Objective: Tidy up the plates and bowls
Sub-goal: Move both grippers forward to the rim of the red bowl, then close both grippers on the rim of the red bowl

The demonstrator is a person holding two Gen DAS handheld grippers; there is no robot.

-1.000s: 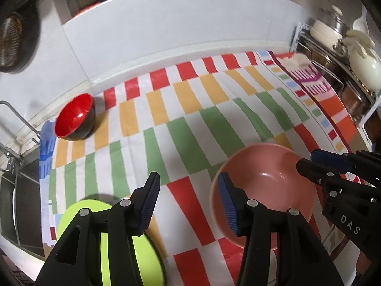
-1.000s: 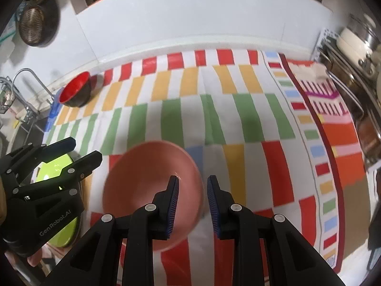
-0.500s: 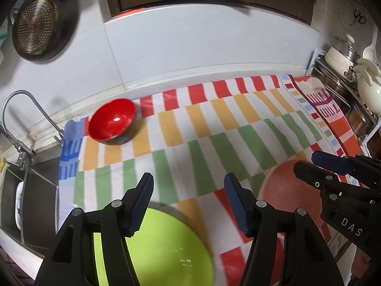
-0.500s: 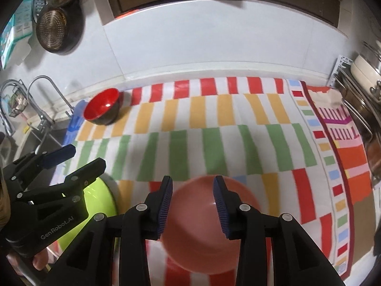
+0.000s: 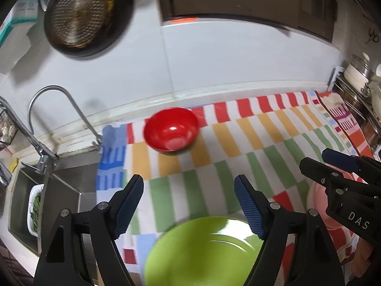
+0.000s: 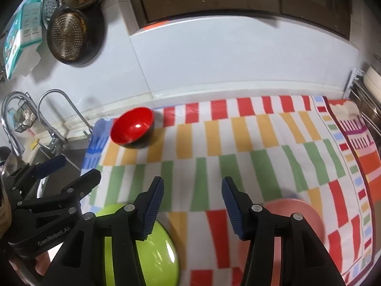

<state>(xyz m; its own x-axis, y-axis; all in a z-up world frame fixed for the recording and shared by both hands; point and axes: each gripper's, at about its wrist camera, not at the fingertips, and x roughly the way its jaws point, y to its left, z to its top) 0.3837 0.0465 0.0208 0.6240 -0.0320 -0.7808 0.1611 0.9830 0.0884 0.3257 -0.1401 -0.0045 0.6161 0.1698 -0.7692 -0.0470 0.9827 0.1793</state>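
Your left gripper (image 5: 188,201) and right gripper (image 6: 193,206) are both opening, nothing between the fingers; the red bowl (image 5: 171,132) sits ahead near the bench's far-left corner, nearer your left

A bowl (image 6: 132,127) is set on the cloth (image 6: 238,143) near the back wall, beside the sink (image 5: 26,202) at left. A plate (image 6: 152,247) and a second bowl (image 6: 307,217) are placed nearer, plate left, bowl right.

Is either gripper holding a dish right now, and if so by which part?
No. The left gripper and right gripper both have opening jaws with only the striped cloth between them. The green plate, pink bowl and red bowl lie free.
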